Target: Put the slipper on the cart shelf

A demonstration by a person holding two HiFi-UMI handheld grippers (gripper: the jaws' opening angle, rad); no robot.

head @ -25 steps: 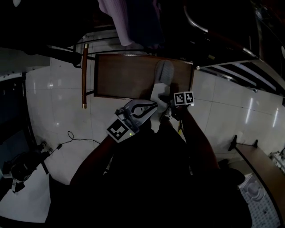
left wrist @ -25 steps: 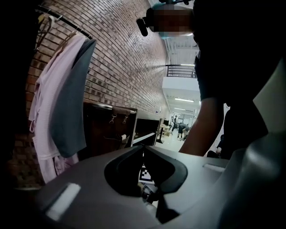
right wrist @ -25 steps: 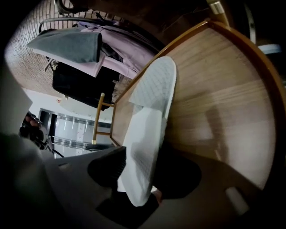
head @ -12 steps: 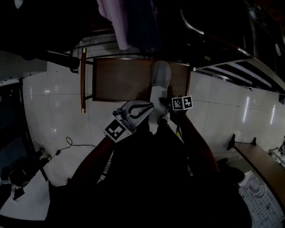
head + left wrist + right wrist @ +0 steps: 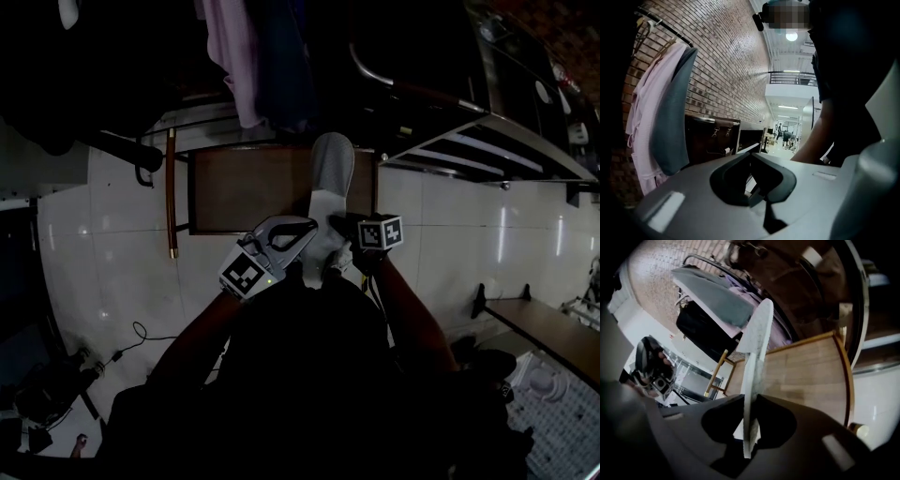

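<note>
Slipper (image 5: 331, 169) sat clamped in the right gripper (image 5: 334, 246), whose jaws were drawn narrow onto its pale heel end. In the right gripper view the slipper (image 5: 757, 357) stood edge-on between the jaws of the right gripper (image 5: 751, 427), with both pads pressed against it. From the head view its grey toe pointed to 12 o'clock, away from the person.

Slipper lay over the 3 o'clock side of the cart shelf (image 5: 248, 187), a brown wooden board. Whether it touched the wood could not be told. The shelf (image 5: 806, 376) filled the 3 o'clock side of the right gripper view, behind the slipper. A wooden rail (image 5: 170, 192) ran along the shelf's 9 o'clock side, just apart from it.

Left gripper (image 5: 298, 232) hovered just beside the slipper at its 8 o'clock, near the shelf's 6 o'clock edge. Its jaws were brought together with nothing between them (image 5: 752, 157).

Pink garment (image 5: 644, 122) and grey garment (image 5: 670, 112) hung before a brick wall (image 5: 726, 61), at 9 o'clock in the left gripper view. Pale tiled floor (image 5: 122, 244) surrounded the cart.
</note>
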